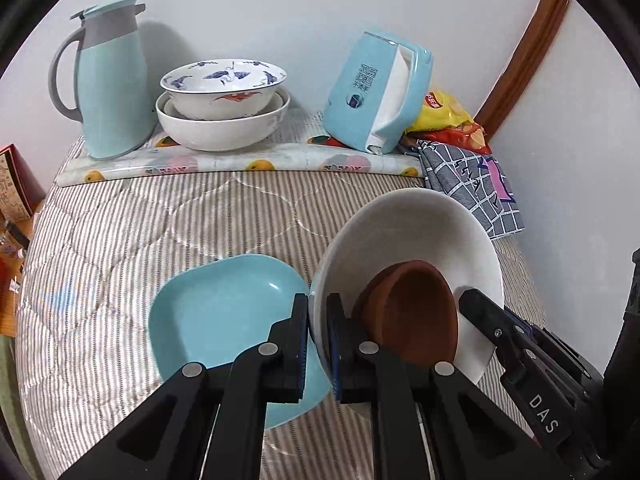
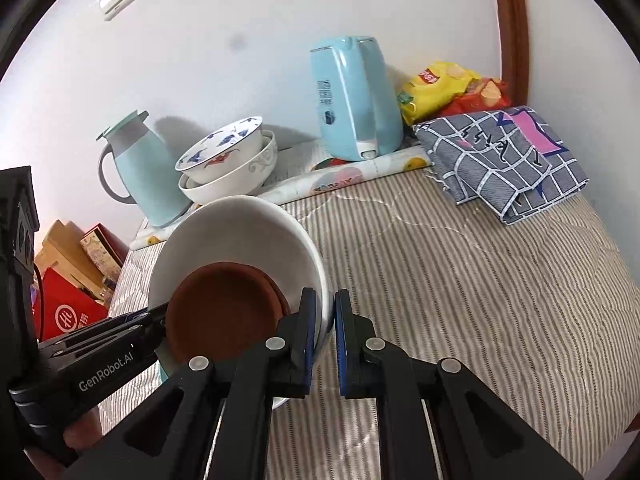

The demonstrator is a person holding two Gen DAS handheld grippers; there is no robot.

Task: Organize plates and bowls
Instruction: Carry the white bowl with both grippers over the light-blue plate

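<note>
A large white bowl [image 1: 408, 232] [image 2: 240, 232] is held tilted above the striped bed, with a small brown dish [image 1: 416, 312] [image 2: 224, 312] lying inside it. My left gripper [image 1: 318, 336] is shut on the bowl's left rim. My right gripper [image 2: 325, 332] is shut on its right rim; it shows in the left wrist view [image 1: 480, 312]. A light blue square plate [image 1: 220, 320] lies on the bed just left of the bowl. Two stacked bowls [image 1: 222, 104] [image 2: 228, 164], the upper one with blue and red patterns, stand at the back by the wall.
A light blue thermos jug [image 1: 108, 80] [image 2: 140, 168] stands left of the stacked bowls, a blue kettle [image 1: 376, 92] [image 2: 356, 100] to their right. Snack bags [image 1: 448, 116] [image 2: 448, 88] and a folded checked cloth [image 1: 472, 184] [image 2: 504, 156] lie at the right. Boxes [image 2: 72, 280] sit beside the bed at left.
</note>
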